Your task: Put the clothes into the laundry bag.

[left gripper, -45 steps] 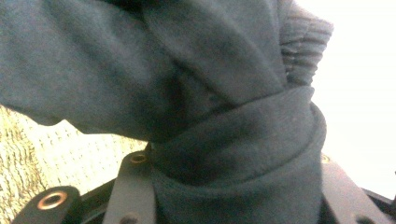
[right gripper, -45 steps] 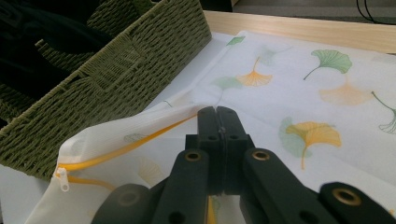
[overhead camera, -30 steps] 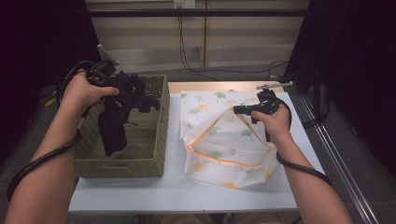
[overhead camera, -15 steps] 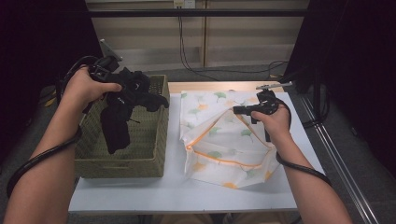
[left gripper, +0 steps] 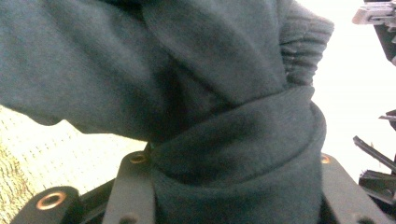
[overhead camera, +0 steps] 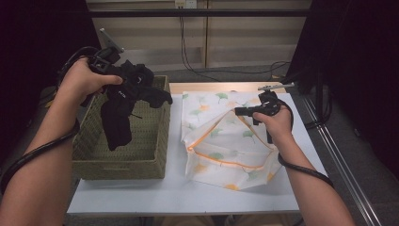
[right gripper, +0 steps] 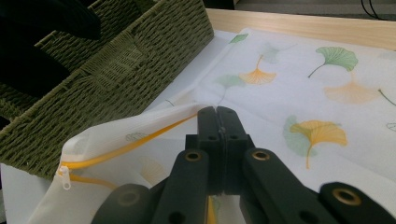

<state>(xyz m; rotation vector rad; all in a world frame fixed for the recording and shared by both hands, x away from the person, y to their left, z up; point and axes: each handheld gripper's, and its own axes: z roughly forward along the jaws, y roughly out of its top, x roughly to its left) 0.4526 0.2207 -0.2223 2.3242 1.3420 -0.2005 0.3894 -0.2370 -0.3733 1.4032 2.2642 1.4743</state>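
Note:
My left gripper (overhead camera: pixel 123 81) is shut on a black garment (overhead camera: pixel 123 107), which hangs from it over the woven green basket (overhead camera: pixel 89 155). In the left gripper view the dark fabric (left gripper: pixel 196 93) bulges between the jaws and hides the fingertips. My right gripper (overhead camera: pixel 241 111) is shut on the upper edge of a white mesh bag (overhead camera: pixel 226 146) printed with ginkgo leaves. It holds the orange zipper rim (right gripper: pixel 135 140) lifted, so the bag's mouth stands open toward the basket. In the right gripper view my right gripper (right gripper: pixel 217 119) has its jaws pressed together on the bag's edge.
The basket (right gripper: pixel 107 70) stands on the left half of the white table (overhead camera: pixel 141 197), right beside the bag. The table's front edge lies just below both. Cables run along the floor and wall behind. A metal rail (overhead camera: pixel 343 165) borders the right side.
My left hand has risen with the black garment, pulling more of it up out of the basket. The right hand and the bag have stayed put.

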